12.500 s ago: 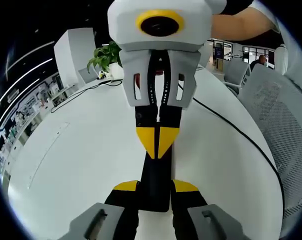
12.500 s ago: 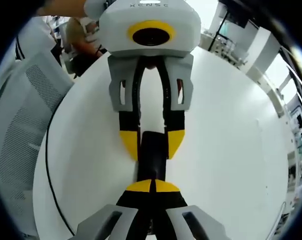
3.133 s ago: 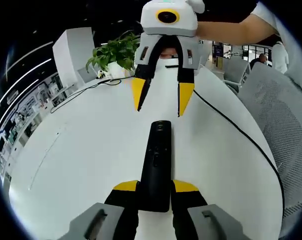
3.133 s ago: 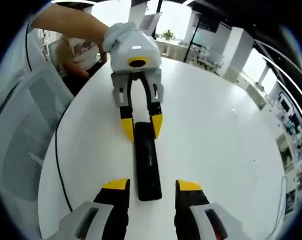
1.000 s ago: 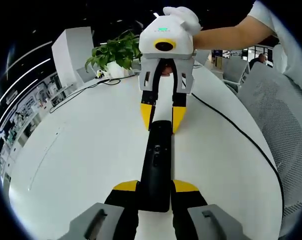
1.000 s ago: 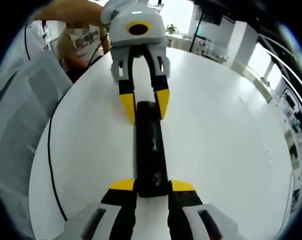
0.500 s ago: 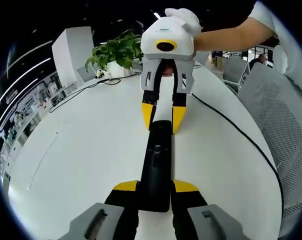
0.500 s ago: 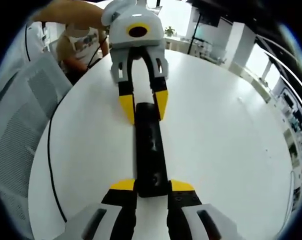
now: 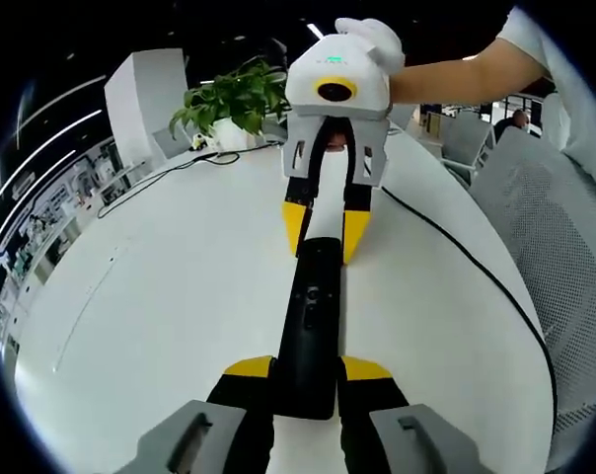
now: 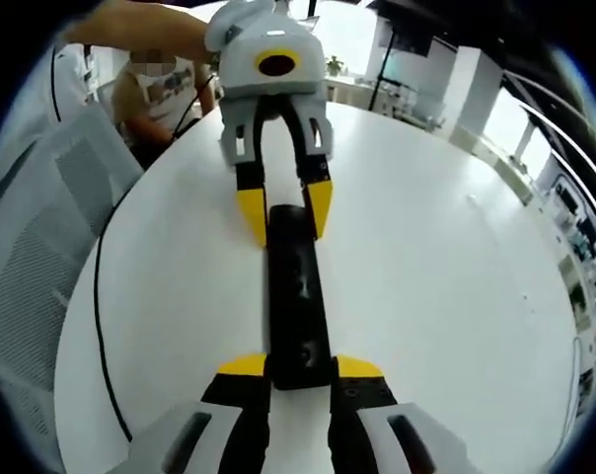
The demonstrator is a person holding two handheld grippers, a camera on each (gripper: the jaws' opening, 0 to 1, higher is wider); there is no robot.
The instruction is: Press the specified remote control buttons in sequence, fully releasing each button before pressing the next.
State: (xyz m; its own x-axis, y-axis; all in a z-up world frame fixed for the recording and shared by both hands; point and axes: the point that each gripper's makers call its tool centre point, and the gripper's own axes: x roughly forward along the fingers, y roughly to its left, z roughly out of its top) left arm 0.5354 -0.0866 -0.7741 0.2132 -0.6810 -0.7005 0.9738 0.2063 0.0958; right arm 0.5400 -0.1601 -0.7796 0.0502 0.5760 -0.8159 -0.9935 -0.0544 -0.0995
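Note:
A long black remote control [image 9: 308, 316] lies lengthwise on the white round table [image 9: 160, 296]. In the left gripper view my left gripper [image 9: 307, 367] is shut on its near end, the yellow-tipped jaws pressed to both sides. At the far end my right gripper [image 9: 325, 229], held by a gloved hand, closes its yellow tips around the remote. In the right gripper view the remote [image 10: 298, 296] runs from my right gripper [image 10: 301, 365], shut on the near end, to the left gripper [image 10: 284, 212] clasping the far end. Small buttons show along the remote's top face.
A black cable [image 9: 456, 257] crosses the table on the right, near a grey mesh chair [image 9: 555, 217]. A potted plant [image 9: 229, 99] stands at the far edge. In the right gripper view the cable [image 10: 96, 296], a mesh chair [image 10: 32, 267] and a seated person [image 10: 160, 79] lie left.
About three seconds ago the right gripper hung open above and beyond the remote; it has since come down and closed on that end. Over the last second hardly anything has moved.

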